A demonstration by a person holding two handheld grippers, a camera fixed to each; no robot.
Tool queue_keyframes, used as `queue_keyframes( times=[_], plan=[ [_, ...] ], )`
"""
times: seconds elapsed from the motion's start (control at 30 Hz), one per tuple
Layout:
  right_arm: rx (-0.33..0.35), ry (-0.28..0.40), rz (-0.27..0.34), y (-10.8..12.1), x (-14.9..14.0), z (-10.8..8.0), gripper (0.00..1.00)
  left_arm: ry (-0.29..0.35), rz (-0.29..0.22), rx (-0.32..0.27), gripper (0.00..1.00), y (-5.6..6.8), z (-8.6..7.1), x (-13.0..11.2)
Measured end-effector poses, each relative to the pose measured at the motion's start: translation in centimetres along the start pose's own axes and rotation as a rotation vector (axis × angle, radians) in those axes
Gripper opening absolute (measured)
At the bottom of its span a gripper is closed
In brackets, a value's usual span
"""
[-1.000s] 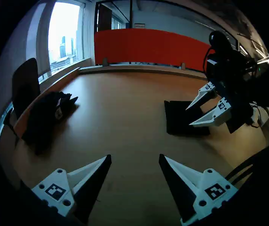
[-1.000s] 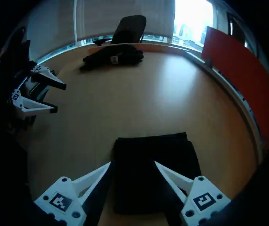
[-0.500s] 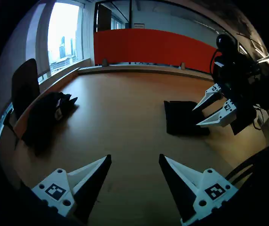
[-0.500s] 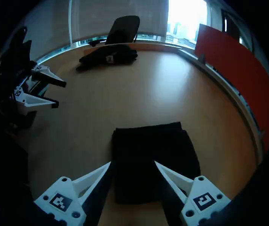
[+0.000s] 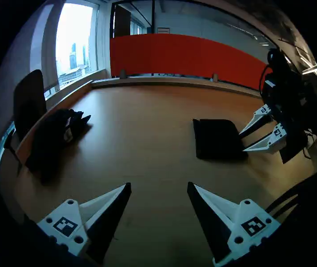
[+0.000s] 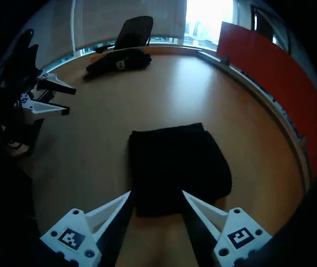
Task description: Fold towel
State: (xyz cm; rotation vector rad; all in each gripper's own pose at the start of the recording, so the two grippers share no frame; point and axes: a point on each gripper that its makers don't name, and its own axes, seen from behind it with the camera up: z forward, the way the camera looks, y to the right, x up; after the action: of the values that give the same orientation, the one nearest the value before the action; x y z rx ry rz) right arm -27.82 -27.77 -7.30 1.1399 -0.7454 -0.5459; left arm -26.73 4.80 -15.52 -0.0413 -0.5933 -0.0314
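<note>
Dark towel [image 6: 178, 167] lies folded, edges squared, on the wide wooden table [image 5: 149, 115], left gripper [image 5: 158, 184] and right gripper [image 6: 156, 192] both open-jawed.

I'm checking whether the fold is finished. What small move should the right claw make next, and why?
Probably draw the right claw back, clear of the black towel: it already lies as a compact folded rectangle on the wooden table, and both this claw and the left claw are open, holding nothing.

Left tongs [image 5: 158, 184] with fingers spread wide, right tongs [image 6: 156, 192] likewise parted, the two well apart
</note>
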Motion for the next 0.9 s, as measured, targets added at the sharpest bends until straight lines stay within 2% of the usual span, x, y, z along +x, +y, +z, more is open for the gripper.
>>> queue_keyframes(
  times=[0.4, 0.9],
  plan=[
    [-0.035, -0.023, 0.043, -0.1, -2.2, -0.6, 0.7, -0.001, 0.002, -0.003, 0.94, 0.1, 0.1, 0.1],
    [-0.116, -0.038, 0.13, -0.6, -3.7, 0.3, 0.7, 0.001, 0.004, -0.004, 0.94, 0.0, 0.2, 0.3]
  ],
)
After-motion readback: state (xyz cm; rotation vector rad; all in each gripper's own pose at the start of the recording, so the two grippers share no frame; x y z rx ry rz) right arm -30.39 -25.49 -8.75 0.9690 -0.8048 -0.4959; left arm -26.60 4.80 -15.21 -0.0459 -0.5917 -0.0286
